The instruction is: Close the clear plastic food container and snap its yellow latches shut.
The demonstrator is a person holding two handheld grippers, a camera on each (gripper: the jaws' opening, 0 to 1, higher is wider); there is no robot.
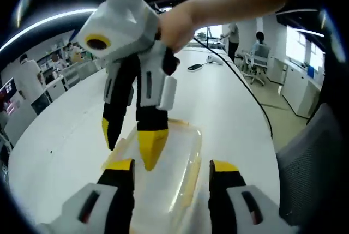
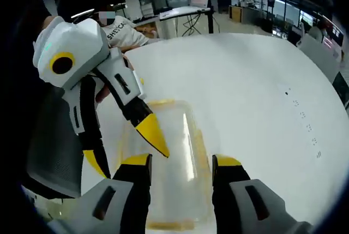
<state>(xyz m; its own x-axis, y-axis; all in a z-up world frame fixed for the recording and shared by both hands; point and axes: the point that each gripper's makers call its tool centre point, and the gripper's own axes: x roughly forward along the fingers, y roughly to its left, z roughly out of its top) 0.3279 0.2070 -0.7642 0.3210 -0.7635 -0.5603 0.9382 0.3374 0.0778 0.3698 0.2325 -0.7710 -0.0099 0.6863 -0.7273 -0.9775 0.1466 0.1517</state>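
The clear plastic food container (image 1: 163, 163) is seen lying flat on the white surface (image 1: 229, 103), directly ahead of both sets of jaws, its lid apparently already resting on top. In the left gripper view, the left gripper (image 1: 172, 171) is held with its jaws spread apart and empty, the container's near end lying between and just beyond them. The right gripper (image 1: 133, 144) is seen from the front there, its jaws also parted, one yellow tip pressed down on or just above the lid. In the right gripper view, the right gripper (image 2: 177, 163) straddles the container (image 2: 169, 152) with open jaws, and the left gripper (image 2: 128, 152) is shown with one tip over the container's left edge. The container's long axis runs away from the jaws in both views, and a yellow latch (image 2: 163, 103) is visible at the far end. Both grippers are judged about equally near; whether any latch is snapped cannot be told.
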